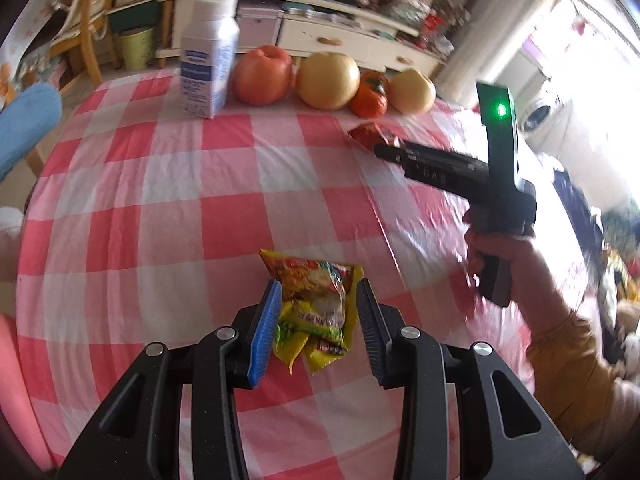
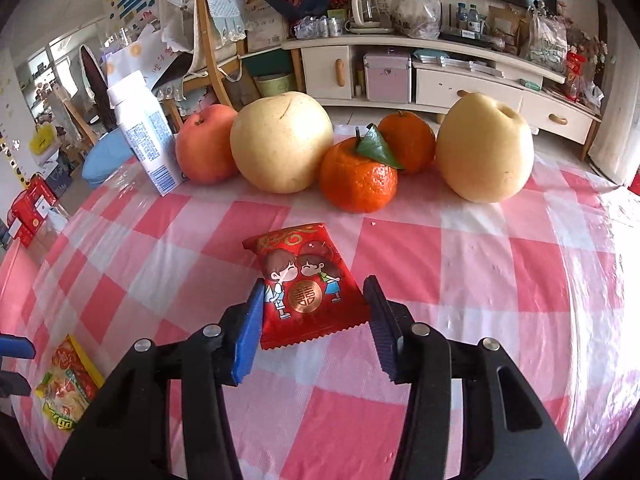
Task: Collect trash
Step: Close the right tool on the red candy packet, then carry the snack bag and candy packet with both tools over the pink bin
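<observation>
A crumpled yellow snack wrapper (image 1: 316, 312) lies on the pink checked tablecloth (image 1: 168, 184) between the open fingers of my left gripper (image 1: 318, 332); it also shows in the right wrist view (image 2: 66, 388) at the lower left. A red candy packet with cartoon figures (image 2: 308, 288) lies flat between the open fingers of my right gripper (image 2: 316, 328). In the left wrist view the right gripper (image 1: 394, 151) reaches the red packet (image 1: 370, 134) at the table's far right. Neither packet is squeezed.
At the table's far edge stand a white bottle (image 2: 144, 136), a red apple (image 2: 206, 148), two pale pears (image 2: 282, 142), (image 2: 484, 148) and two tangerines (image 2: 358, 178). A cluttered white cabinet (image 2: 440, 76) and a wooden chair (image 2: 212, 52) stand behind.
</observation>
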Demonstrator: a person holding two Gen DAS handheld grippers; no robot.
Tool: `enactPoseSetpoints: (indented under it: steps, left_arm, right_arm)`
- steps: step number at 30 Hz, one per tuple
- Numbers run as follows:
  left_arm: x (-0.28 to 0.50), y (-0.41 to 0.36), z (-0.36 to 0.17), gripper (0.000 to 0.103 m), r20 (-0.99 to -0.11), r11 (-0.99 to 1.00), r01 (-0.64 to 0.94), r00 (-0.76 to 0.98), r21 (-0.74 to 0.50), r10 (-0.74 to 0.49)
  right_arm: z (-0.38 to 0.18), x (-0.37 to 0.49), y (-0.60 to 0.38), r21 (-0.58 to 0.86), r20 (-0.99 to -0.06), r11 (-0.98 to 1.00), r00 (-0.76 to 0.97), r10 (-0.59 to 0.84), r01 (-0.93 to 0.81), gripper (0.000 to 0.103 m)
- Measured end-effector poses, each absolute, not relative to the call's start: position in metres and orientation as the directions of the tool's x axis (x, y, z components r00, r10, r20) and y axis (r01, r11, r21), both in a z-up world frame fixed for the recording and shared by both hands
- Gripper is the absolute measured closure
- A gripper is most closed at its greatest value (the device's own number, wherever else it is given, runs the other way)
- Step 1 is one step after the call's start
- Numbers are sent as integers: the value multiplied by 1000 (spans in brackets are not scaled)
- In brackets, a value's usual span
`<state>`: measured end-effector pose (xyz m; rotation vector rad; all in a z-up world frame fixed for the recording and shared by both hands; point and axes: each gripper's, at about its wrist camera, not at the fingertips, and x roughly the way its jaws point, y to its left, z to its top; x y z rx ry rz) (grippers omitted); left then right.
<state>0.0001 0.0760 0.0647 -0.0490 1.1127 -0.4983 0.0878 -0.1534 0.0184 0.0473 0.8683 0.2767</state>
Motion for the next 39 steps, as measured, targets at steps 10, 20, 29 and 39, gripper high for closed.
enactPoseSetpoints:
  steps: [10,20,29,39]
  left_arm:
    - [-4,31,26,28,-915,858,513,324,-43,-240]
    - [1,42,25,57,-887,879,467,361,-94,-287]
    - [-17,56,28,62,-873,888,437,368,-142,-321]
    - [-43,92,46,62,-831,900,387,418,-202,-367]
  right_arm:
    - [54,60,-138,186,-688,951,658,305,-247,53]
    - [70,29,-129,186,-670,950,674,310,-251,57]
    - [72,-4,-123,192,-675,953,674,301,-233,67]
    - [66,-48,-96,159,-689,952,661,297,-262,71]
